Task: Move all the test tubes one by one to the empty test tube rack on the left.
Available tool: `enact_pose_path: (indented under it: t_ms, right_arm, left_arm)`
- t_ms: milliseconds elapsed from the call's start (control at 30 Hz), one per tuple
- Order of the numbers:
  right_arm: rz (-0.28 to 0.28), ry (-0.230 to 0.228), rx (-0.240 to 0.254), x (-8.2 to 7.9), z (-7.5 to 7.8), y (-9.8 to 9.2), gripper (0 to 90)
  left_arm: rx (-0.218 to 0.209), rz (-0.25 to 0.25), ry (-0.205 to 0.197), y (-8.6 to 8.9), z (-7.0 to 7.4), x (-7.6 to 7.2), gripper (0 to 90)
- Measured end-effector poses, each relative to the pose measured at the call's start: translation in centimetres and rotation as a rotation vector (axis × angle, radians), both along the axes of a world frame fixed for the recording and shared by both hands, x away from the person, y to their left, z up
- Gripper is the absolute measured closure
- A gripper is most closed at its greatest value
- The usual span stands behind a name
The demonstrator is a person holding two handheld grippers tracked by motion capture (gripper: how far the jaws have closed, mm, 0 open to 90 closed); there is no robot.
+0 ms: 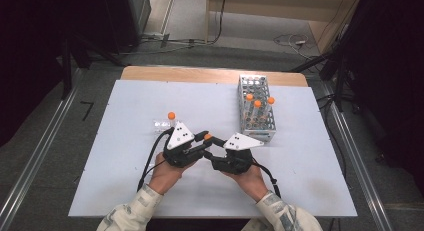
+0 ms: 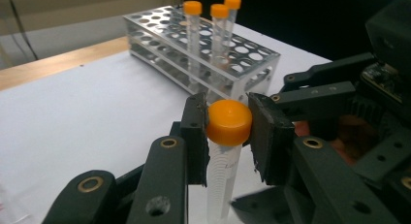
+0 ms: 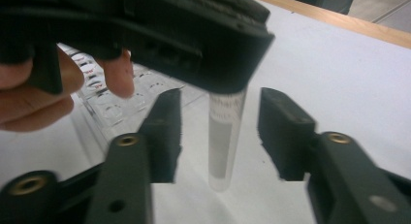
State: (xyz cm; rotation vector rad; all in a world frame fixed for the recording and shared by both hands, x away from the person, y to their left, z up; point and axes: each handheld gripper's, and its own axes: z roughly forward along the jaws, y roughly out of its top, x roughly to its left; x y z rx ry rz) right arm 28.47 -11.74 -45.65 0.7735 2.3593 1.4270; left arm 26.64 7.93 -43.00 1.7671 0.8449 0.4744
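A clear test tube with an orange cap [image 2: 229,122] hangs upright above the white table. My left gripper [image 2: 227,129] is shut on its cap, one pad on each side. In the high view that cap [image 1: 207,137] sits between the two grippers at the table's middle front. My right gripper [image 3: 220,134] is open, its jaws standing to either side of the tube's clear body [image 3: 224,136] without touching it. In the high view the left gripper [image 1: 202,140] and the right gripper [image 1: 216,143] meet tip to tip.
A metal tube rack [image 1: 256,110] stands at the back right and holds three orange-capped tubes [image 2: 213,20]. Another orange-capped tube [image 1: 171,115] and a clear plastic packet [image 1: 161,125] lie just behind the left hand. The table's wooden far edge [image 1: 210,74] runs behind.
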Motion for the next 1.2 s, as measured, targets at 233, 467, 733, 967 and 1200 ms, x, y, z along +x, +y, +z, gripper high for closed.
enact_pose_path:
  t_ms: [233,467,733,967,1200]
  right_arm:
    - [-0.031,0.029,-0.002,0.4,0.0,-0.4,27.5]
    - [-0.042,0.029,-0.009,0.6,0.0,-0.5,26.9]
    - [-0.055,0.035,-0.015,0.8,-0.1,-0.7,24.9]
    - [-0.064,0.045,-0.02,0.9,-0.2,-0.8,23.6]
    - [-0.063,0.047,-0.022,0.9,-0.3,-0.7,23.5]
  left_arm:
    - [-0.057,0.068,-0.012,2.7,1.7,0.2,70.7]
    - [-0.089,0.13,-0.017,5.1,2.7,0.4,70.7]
    - [-0.102,0.175,-0.035,6.6,3.3,0.4,70.7]
    - [-0.087,0.23,-0.059,7.2,3.3,0.6,70.7]
    - [-0.081,0.277,-0.075,7.8,3.4,0.8,70.7]
